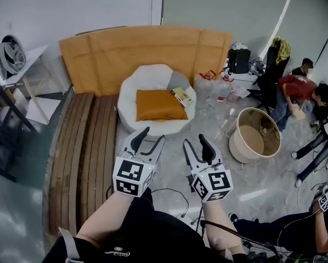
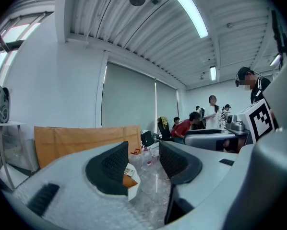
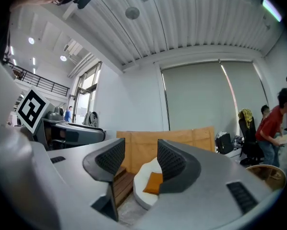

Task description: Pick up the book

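The book (image 1: 181,96), small with a light yellow-green cover, lies on a white beanbag seat (image 1: 153,78), just right of an orange cushion (image 1: 158,104). Both grippers hover side by side over the floor in front of the seat, well short of the book. My left gripper (image 1: 152,136) is open with nothing between its jaws. My right gripper (image 1: 196,141) is open and empty too. In the left gripper view the book (image 2: 129,169) and cushion show small beyond the open left gripper (image 2: 142,161). In the right gripper view the cushion (image 3: 154,182) shows beyond the open right gripper (image 3: 141,159); the book is hidden there.
A brown cardboard screen (image 1: 147,51) stands behind the seat. A wooden slatted platform (image 1: 82,152) runs along the left. A round tub (image 1: 256,135) and plastic bottles (image 1: 224,92) sit to the right. People (image 1: 295,89) crouch at far right; cables (image 1: 172,196) lie on the floor.
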### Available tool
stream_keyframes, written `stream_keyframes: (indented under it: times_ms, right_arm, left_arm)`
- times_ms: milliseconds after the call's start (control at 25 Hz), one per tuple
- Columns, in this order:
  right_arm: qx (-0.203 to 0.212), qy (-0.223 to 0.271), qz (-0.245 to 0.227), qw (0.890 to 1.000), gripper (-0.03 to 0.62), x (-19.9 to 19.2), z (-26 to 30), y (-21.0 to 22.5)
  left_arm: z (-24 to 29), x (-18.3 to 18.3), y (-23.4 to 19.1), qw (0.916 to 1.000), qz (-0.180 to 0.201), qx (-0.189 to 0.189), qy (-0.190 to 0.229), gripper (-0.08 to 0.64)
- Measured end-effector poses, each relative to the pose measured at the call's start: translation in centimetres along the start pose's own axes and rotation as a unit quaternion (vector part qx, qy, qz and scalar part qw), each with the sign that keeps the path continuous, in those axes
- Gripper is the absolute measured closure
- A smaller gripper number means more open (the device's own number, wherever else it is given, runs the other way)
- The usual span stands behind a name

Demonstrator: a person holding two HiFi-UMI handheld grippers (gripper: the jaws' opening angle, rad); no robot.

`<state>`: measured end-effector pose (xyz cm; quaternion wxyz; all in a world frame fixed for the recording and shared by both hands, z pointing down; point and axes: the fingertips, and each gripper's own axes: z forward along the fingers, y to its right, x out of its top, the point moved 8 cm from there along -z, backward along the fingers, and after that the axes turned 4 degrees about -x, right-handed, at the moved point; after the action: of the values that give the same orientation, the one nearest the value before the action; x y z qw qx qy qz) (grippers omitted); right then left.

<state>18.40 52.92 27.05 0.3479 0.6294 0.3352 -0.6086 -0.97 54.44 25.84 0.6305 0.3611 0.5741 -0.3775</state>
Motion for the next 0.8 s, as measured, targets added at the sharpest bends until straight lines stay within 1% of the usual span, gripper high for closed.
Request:
stream_keyframes:
  times_ms: [160, 320, 520, 640, 800]
  right_arm:
    - [-0.002, -0.006, -0.01, 1.0, 0.379, -0.7, 3.7, 0.8]
    - [-0.011, -0.02, -0.009, 1.0, 0.379, -1.3, 9.6, 1.8]
    - [-0.017, -0.032, -0.022, 0.999, 0.379, -0.8, 19.3, 2.4]
    - [-0.021, -0.04, -0.02, 0.999, 0.379, -0.9, 26.0, 2.5]
    - [-0.027, -0.048, -0.028, 0.998, 0.379, -1.4, 33.8, 3.0]
  left_arm:
    - [2.8, -0.3, -2.8, 1.0, -0.003, -0.002, 0.002, 0.35]
    - [7.1, -0.6, -7.4, 0.9999, -0.009, -0.008, -0.002, 0.35]
    - [13.1, 0.2, -15.2, 0.9997, -0.014, -0.017, -0.009, 0.35]
    - [16.7, 0.2, -20.6, 0.9994, -0.014, -0.025, -0.019, 0.35]
    - [20.6, 0.4, -27.3, 0.9994, -0.009, -0.028, -0.019, 0.35]
